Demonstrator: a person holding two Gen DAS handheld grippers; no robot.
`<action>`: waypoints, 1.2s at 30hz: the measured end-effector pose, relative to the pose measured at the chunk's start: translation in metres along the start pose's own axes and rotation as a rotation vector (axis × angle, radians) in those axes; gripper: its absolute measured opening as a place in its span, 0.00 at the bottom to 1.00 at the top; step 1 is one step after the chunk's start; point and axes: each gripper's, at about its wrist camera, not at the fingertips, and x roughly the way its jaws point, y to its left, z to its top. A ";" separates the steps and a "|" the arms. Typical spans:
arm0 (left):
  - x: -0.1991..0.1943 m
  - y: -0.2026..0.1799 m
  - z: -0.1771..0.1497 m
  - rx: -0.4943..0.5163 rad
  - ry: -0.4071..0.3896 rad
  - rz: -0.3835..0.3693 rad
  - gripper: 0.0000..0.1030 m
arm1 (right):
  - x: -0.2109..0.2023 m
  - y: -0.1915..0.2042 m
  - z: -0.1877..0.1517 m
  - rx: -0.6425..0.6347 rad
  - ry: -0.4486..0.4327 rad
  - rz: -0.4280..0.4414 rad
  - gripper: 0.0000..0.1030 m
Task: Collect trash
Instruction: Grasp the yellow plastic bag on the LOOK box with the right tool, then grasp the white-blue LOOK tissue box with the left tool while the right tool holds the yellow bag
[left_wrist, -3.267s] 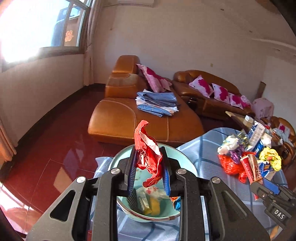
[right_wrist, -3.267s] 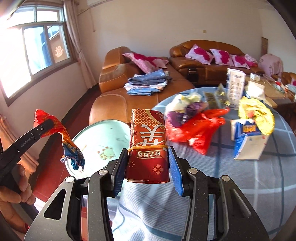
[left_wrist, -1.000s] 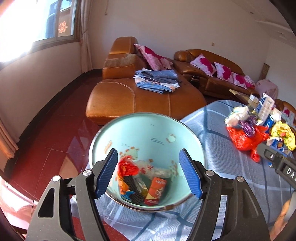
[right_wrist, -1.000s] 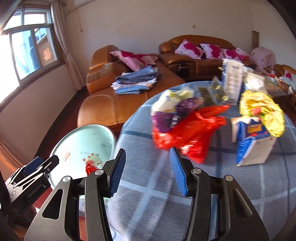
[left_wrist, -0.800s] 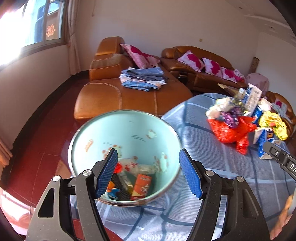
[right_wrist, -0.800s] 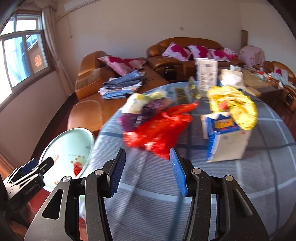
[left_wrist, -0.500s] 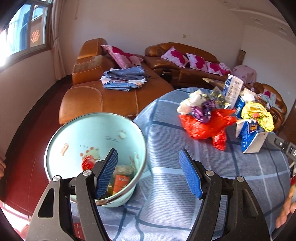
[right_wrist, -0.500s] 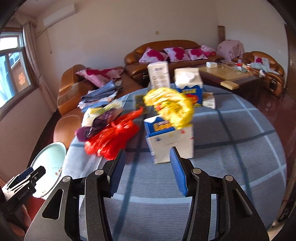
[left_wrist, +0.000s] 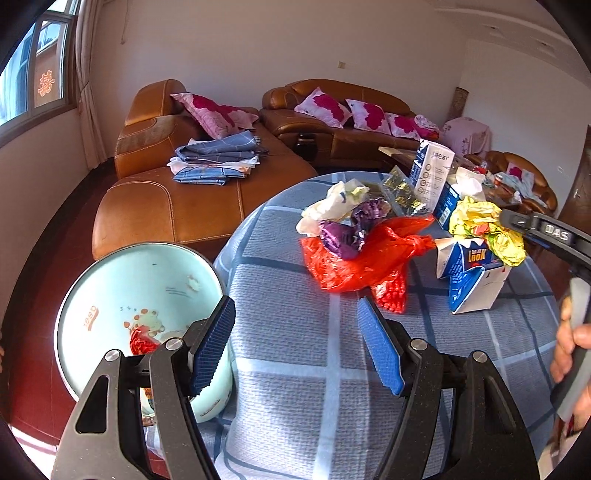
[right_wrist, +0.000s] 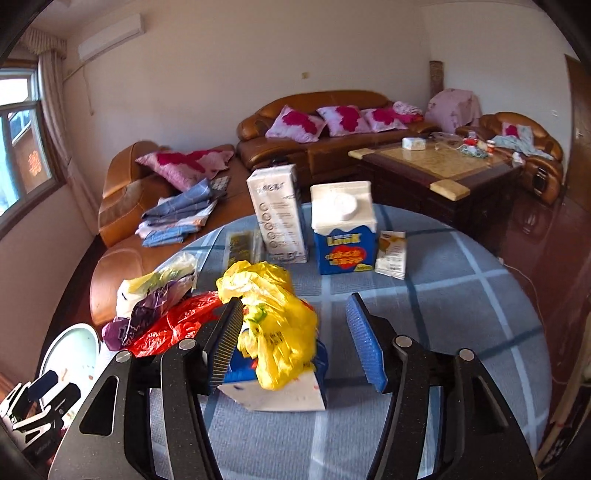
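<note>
Now both grippers have swung away from the pale green bin (left_wrist: 122, 295) toward the trash pile on the bench (left_wrist: 295, 295). Left gripper (left_wrist: 295, 343) hovers released, empty, before the red bag (left_wrist: 354, 258). Right gripper (right_wrist: 293, 339) tilts downward, jaws opening around the yellow bag (right_wrist: 273, 317) without pressing it.

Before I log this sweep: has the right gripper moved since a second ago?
Yes. The right gripper, jaws opening, has swung rightward along the round checked table: away from the red plastic bag, now over the crumpled yellow bag.
</note>
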 end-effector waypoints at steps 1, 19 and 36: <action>0.000 -0.002 0.001 0.004 0.000 -0.003 0.66 | 0.006 0.000 0.001 -0.005 0.015 -0.002 0.56; 0.012 -0.085 0.007 0.092 -0.023 -0.099 0.78 | -0.073 -0.040 0.003 0.077 -0.144 0.017 0.23; 0.073 -0.209 0.012 0.104 0.047 -0.047 0.94 | -0.096 -0.147 -0.073 0.249 -0.105 -0.180 0.24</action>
